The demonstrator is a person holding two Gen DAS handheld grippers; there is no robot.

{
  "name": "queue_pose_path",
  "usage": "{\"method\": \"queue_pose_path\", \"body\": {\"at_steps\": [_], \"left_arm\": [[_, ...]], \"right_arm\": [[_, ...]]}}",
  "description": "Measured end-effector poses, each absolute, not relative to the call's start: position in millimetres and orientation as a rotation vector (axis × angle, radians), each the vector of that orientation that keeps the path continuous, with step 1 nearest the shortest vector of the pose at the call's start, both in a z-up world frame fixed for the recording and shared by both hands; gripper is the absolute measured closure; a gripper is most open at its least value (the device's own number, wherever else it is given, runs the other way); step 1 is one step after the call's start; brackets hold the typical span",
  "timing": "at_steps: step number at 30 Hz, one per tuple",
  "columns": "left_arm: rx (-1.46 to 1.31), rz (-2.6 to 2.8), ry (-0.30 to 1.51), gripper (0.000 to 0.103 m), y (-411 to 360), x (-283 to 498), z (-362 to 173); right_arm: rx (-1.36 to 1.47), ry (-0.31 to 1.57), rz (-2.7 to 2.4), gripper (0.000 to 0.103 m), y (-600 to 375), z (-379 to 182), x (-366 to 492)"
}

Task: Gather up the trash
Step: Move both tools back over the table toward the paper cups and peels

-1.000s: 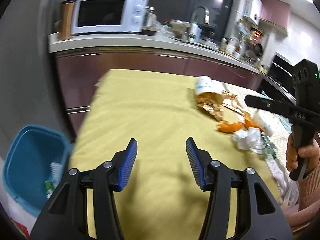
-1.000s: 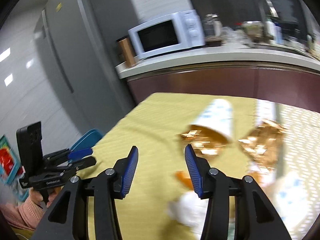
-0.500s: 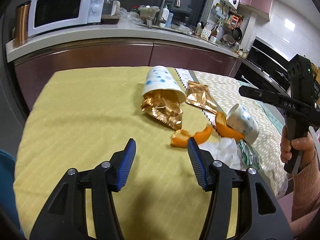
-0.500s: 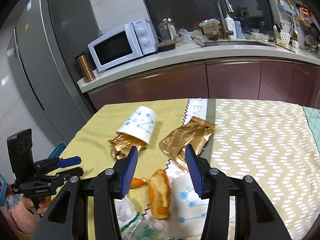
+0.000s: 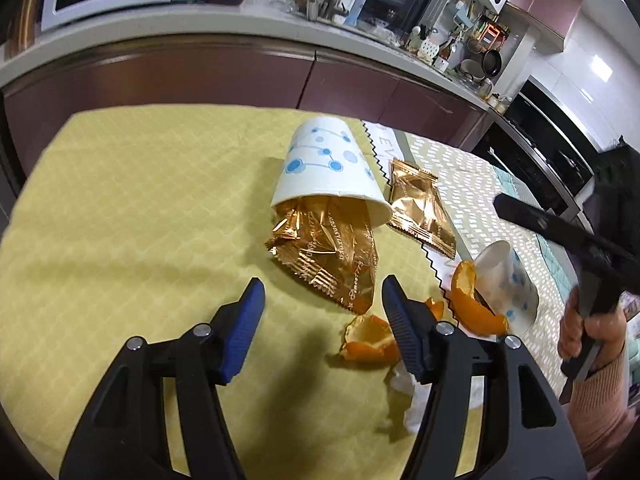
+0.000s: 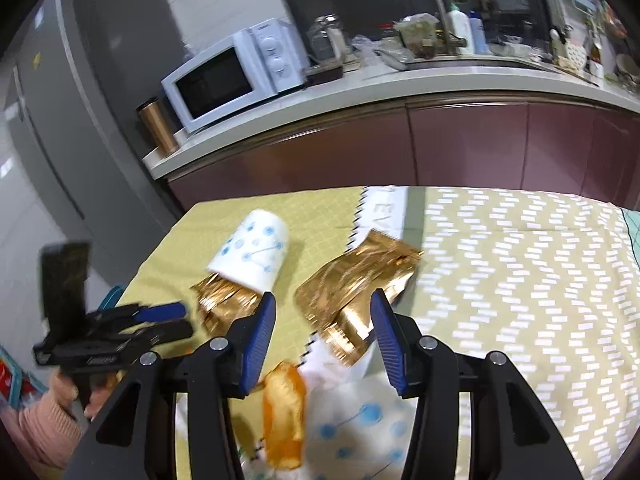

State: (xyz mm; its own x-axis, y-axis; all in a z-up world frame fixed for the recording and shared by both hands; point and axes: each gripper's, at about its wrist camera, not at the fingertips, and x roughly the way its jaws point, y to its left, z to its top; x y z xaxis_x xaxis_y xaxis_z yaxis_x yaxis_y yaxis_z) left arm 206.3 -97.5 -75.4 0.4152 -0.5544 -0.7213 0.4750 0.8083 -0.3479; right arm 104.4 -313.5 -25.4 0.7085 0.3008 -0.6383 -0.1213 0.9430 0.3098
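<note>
Left claw (image 5: 323, 305) hangs spread wide and empty above the yellow-clothed surface (image 5: 140, 200), a gold wrapper (image 5: 328, 248) spilling from the tipped paper cup (image 5: 326, 168) just ahead between its fingers. Right claw (image 6: 322, 330), likewise agape and empty, faces a second gold wrapper (image 6: 356, 292). Judged an approach; next, each must descend and pinch.
</note>
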Motion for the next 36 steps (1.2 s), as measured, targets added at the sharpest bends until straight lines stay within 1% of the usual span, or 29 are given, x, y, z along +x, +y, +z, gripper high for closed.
{"method": "queue_pose_path", "body": {"at_steps": [9,12,14,18,19,20,21,22,25,26,29,32,36], "left_arm": [[-0.135,-0.665,0.983,0.044,-115.8,225.9,-86.5],[-0.152,-0.665,0.991,0.053,-116.3,228.2,-88.5],[-0.161,-0.662,0.998,0.066,-117.8,227.9,-90.2],[-0.171,-0.659,0.997,0.075,-117.4,224.7,-91.9],[-0.175,-0.664,0.996,0.076,-116.3,223.5,-91.3],[-0.179,-0.667,0.993,0.081,-113.2,220.7,-90.1],[-0.181,-0.673,0.991,0.082,-113.4,219.1,-89.9],[-0.181,-0.674,0.987,0.085,-112.6,217.0,-89.2],[-0.181,-0.684,0.975,0.088,-110.4,209.6,-86.1],[-0.177,-0.688,0.97,0.09,-109.1,206.2,-84.3],[-0.16,-0.692,0.952,0.09,-103.7,195.7,-79.2],[-0.154,-0.716,0.936,0.096,-94.9,186.2,-75.1],[-0.143,-0.737,0.897,0.096,-76.9,168.9,-66.4]], "right_arm": [[0.08,0.794,0.327,0.057,-264.9,-29.7,71.6],[0.046,0.821,0.328,0.057,-255.7,-37.5,66.9],[0.035,0.834,0.328,0.058,-251.7,-41.8,63.9],[0.009,0.845,0.318,0.061,-246.4,-45.5,58.8],[0.007,0.846,0.317,0.061,-245.5,-46.1,58.0],[0.002,0.852,0.317,0.063,-245.4,-47.1,57.2],[0.003,0.856,0.318,0.067,-245.2,-48.3,56.5],[0.001,0.86,0.316,0.069,-244.7,-49.5,55.7],[0.006,0.874,0.314,0.076,-245.5,-52.8,54.8],[0.009,0.877,0.311,0.08,-246.1,-54.0,53.9],[0.018,0.879,0.309,0.092,-248.3,-55.5,52.5],[0.028,0.87,0.305,0.096,-249.9,-54.6,50.8],[0.037,0.847,0.302,0.099,-251.1,-49.5,47.7]]}}
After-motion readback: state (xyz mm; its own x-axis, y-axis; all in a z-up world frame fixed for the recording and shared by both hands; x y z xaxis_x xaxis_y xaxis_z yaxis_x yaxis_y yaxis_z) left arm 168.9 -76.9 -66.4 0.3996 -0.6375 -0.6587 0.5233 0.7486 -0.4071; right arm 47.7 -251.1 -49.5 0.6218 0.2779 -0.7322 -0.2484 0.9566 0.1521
